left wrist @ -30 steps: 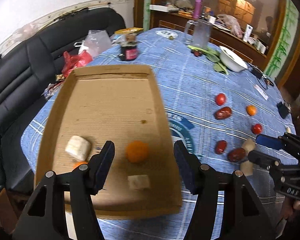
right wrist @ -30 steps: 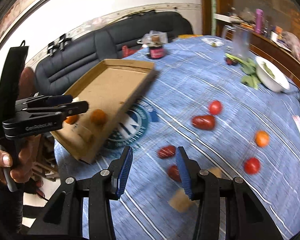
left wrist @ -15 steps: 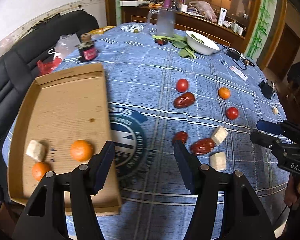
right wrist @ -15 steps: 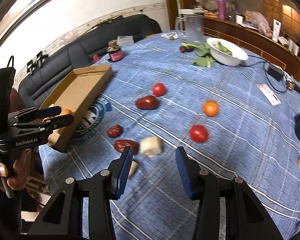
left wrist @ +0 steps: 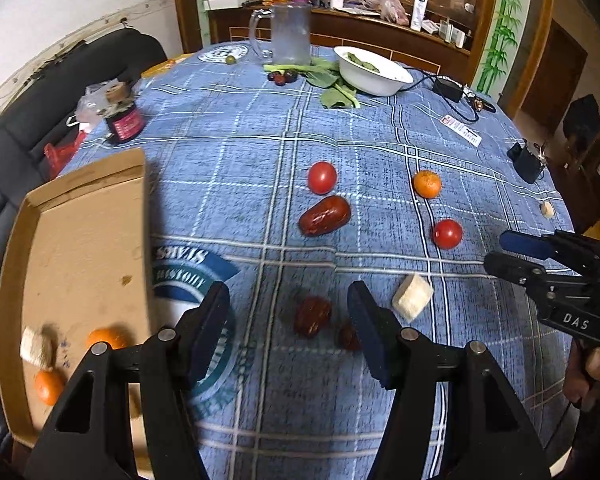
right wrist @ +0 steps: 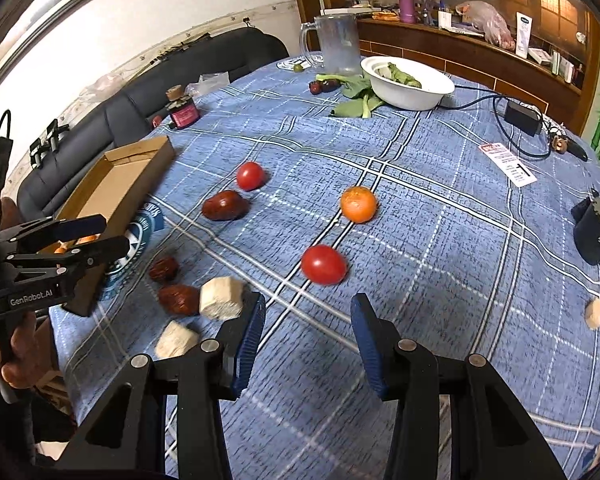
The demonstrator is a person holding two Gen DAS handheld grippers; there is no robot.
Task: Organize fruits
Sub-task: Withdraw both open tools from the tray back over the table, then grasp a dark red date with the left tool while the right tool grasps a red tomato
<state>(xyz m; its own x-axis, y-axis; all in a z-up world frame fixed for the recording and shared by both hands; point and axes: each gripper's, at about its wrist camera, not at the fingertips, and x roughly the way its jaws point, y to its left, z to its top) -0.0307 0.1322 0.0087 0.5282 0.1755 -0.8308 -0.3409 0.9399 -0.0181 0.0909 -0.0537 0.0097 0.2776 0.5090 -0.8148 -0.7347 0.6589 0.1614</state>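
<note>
Big round table under a blue plaid tablecloth (right wrist: 440,240), black sofa (right wrist: 140,92) curving behind it. Shallow cardboard tray (left wrist: 80,248) hanging over the left edge, with two small oranges (left wrist: 104,338) and a pale cube (left wrist: 36,346) already inside. White bowl of greens (right wrist: 408,80) and frosted glass jug (right wrist: 336,46) at the far side, leafy stalks and dark fruit beside them; small dark jar (right wrist: 182,112) near the sofa, charger and cable off to the right.

Loose fruit scattered mid-table: an orange (right wrist: 358,204), two tomatoes (right wrist: 324,264) well apart, one large red date (right wrist: 223,205) just beside the far tomato. Closer in, two smaller dates (right wrist: 178,299) crowded against two pale cubes (right wrist: 221,298).

Left gripper (left wrist: 288,328) spread wide, nothing held, hovering over one small date (left wrist: 312,316), the second half hidden behind its right finger. Right gripper (right wrist: 306,340) likewise released and empty, near tomato just ahead, a cube touching close by its left finger.
</note>
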